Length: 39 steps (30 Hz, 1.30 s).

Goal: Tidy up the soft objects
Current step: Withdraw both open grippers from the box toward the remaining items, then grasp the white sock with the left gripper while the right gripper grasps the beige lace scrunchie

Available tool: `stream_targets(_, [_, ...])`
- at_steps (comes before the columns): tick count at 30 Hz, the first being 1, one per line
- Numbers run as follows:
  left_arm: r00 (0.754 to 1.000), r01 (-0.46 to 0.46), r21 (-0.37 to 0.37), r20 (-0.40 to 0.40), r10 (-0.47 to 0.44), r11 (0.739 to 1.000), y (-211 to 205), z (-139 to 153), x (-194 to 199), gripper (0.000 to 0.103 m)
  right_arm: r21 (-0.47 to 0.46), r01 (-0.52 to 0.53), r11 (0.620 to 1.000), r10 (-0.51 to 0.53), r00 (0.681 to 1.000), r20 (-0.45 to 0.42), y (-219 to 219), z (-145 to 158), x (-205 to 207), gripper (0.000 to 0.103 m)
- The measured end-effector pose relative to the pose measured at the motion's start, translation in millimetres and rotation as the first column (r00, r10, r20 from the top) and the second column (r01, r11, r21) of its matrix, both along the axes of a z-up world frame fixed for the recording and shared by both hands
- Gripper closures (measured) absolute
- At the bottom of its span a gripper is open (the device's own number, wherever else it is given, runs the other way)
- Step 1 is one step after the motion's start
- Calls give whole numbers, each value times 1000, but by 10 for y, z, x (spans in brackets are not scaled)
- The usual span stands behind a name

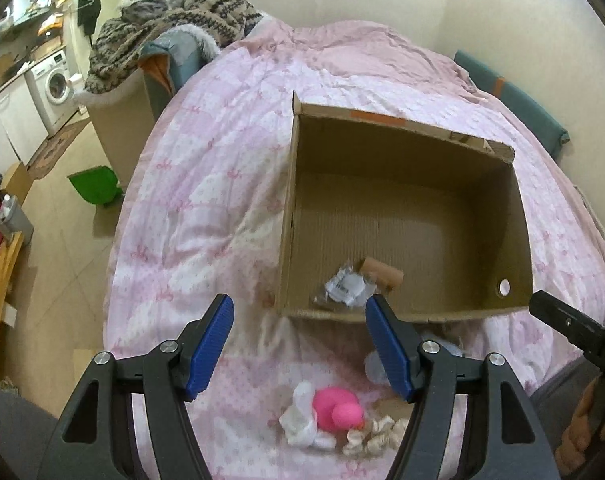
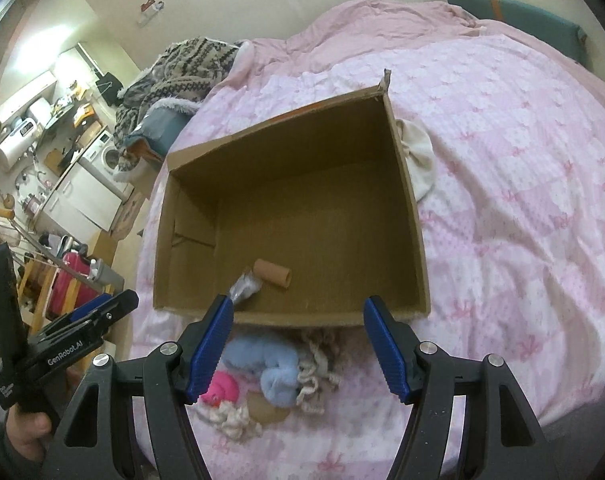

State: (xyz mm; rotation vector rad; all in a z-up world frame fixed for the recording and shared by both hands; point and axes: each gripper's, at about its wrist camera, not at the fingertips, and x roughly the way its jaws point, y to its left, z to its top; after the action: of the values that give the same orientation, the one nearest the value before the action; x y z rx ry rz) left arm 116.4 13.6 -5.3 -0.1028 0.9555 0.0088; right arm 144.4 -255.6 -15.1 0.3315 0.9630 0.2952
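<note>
An open cardboard box is set on a bed covered with a pink quilt. Inside the box, near its front wall, a brown cardboard tube is seen lying on its side, with a crumpled piece of clear plastic wrap touching it.

The soft things are gathered in a small pile on the quilt just in front of the box. A bright pink toy is seen there, with a white cloth touching its left side and a cream knitted piece on its right. A light blue plush is seen beside them in the right wrist view, with cream yarn against it. A white cloth bundle is pressed against the outer right wall of the box, well apart from the pile.

The left gripper is held above the pile, its jaws apart and nothing between the blue pads. The right gripper is likewise held over the pile and the box's front edge, jaws apart and empty.

A heap of patterned knitwear is piled at the far left corner of the bed.
</note>
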Motion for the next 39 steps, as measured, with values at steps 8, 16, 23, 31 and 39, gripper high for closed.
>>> stream_targets(8, [998, -10, 2, -55, 10, 1000, 3, -98, -181, 37, -12, -24, 1000, 23, 1000, -18, 91, -32, -164, 32])
stream_targets(16, [989, -54, 4, -139, 54, 999, 83, -285, -280, 37, -31, -32, 999, 31, 999, -44, 163, -97, -264, 32])
stream_targets(23, [975, -70, 6, -213, 70, 998, 120, -452, -266, 37, -54, -18, 998, 13, 996, -87, 173, -197, -230, 32])
stream_targets(31, [967, -105, -30, -236, 95, 994, 209, -534, -246, 37, -72, 8, 997, -16, 993, -117, 119, -278, -188, 32])
stream_targets(39, [944, -190, -59, -286, 166, 980, 388, -655, -202, 37, -59, 50, 997, -59, 985, -163, -9, -375, -158, 32])
